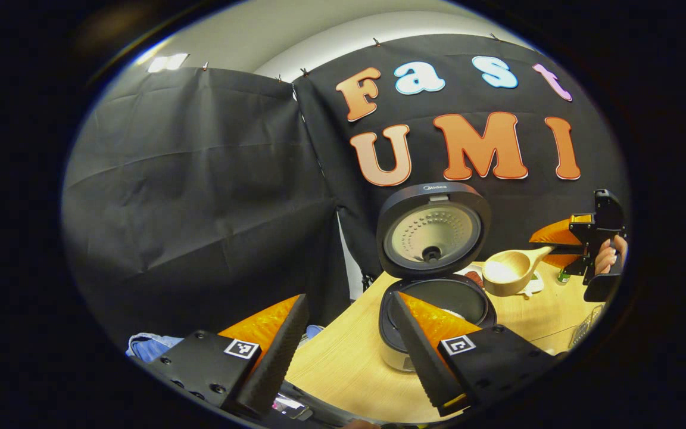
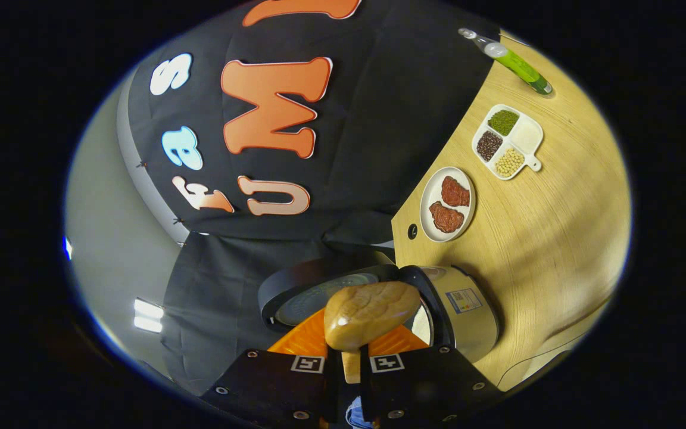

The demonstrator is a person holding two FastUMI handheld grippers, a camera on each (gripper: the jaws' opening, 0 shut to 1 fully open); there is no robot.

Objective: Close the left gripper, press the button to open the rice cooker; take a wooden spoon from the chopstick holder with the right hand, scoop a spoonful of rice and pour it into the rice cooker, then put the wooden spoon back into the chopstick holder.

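Two views | left gripper view: your left gripper [image 1: 349, 351] gapes wide, empty; cooker [image 1: 435, 298] lid up; spoon [image 1: 513, 271] beside it | right gripper view: right gripper [image 2: 349, 351] clamps spoon [image 2: 371, 314] over cooker [image 2: 462, 310] | step: pouring; next, tip rice in.

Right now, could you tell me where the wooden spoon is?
In the left gripper view, the wooden spoon is at the right, its handle clamped in the right gripper, its bowl beside the rice cooker's raised lid.
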